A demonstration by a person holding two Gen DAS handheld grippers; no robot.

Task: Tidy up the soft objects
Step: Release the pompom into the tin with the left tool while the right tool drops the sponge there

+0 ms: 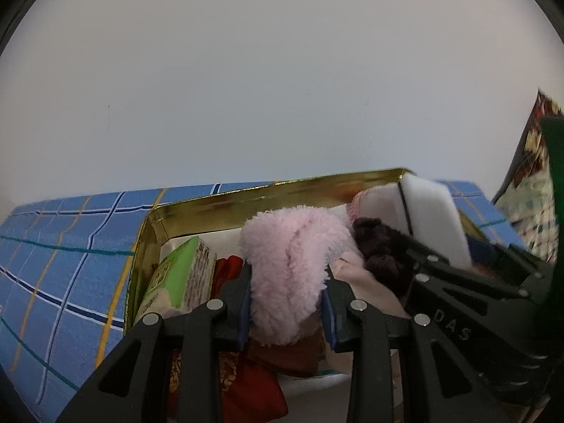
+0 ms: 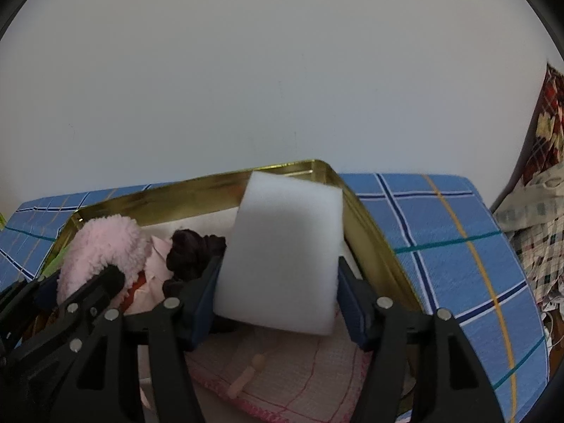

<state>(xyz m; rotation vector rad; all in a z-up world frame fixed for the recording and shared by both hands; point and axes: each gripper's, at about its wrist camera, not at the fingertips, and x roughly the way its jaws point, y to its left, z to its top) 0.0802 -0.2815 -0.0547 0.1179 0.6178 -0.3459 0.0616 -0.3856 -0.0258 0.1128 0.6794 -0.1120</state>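
My left gripper (image 1: 287, 276) is shut on a pink fluffy cloth (image 1: 289, 246), held over an open gold tin (image 1: 246, 204). At the right of the left wrist view, my right gripper (image 1: 465, 257) grips a white sponge block (image 1: 433, 218) over the tin's right end. In the right wrist view the sponge (image 2: 285, 239) fills the space between the pads of the right gripper (image 2: 278, 275), above a pink checked cloth (image 2: 299, 380) lying in the tin (image 2: 370, 239). A dark brown scrunchie (image 2: 190, 253) lies between the sponge and the pink fluffy cloth (image 2: 105, 243), where the left gripper (image 2: 77, 282) shows.
In the tin's left part stand a green carton (image 1: 179, 275) and a red pouch (image 1: 253, 387). The tin rests on a blue checked tablecloth (image 2: 440, 229) against a plain white wall. Patterned fabrics (image 2: 543, 246) are piled past the table's right edge.
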